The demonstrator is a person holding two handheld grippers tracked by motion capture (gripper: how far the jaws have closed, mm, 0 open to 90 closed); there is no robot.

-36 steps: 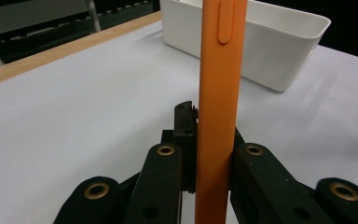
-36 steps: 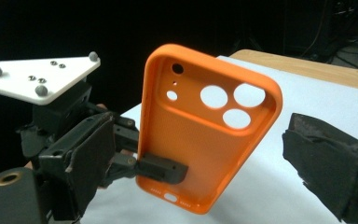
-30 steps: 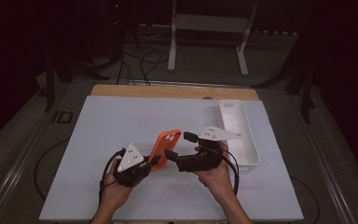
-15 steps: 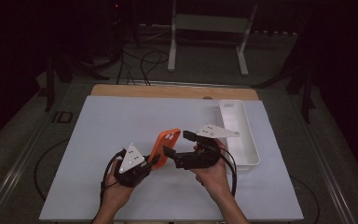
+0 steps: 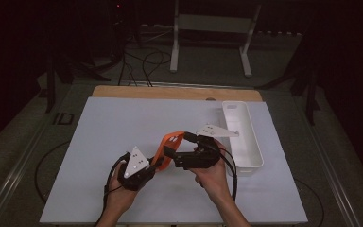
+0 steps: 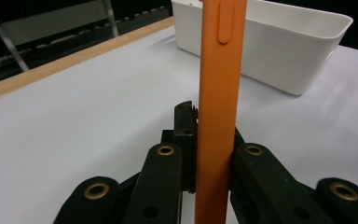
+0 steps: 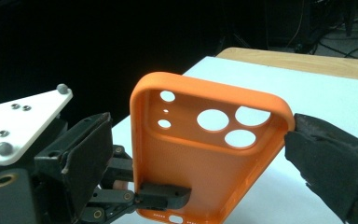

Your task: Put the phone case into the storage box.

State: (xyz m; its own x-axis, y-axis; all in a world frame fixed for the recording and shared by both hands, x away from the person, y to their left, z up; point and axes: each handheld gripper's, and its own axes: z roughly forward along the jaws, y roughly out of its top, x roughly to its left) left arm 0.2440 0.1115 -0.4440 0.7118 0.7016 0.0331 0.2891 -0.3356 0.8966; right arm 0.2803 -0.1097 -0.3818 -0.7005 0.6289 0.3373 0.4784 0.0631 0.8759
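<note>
Two grippers are being brought together over the table (image 5: 99, 142) — the orange case (image 5: 166, 147) is being held upright above it, clamped by its lower end in the left gripper (image 6: 200, 140). One pad of the right gripper (image 5: 172, 153) is touching the case's edge; its jaws are standing open. A handover is judged to be under way — next, a firm right-side pinch.

No readable text, label, brand, number or sign appears anywhere: the orange phone case (image 7: 205, 154), white bin (image 5: 242, 135) and table (image 5: 123, 123) are all unmarked.
</note>
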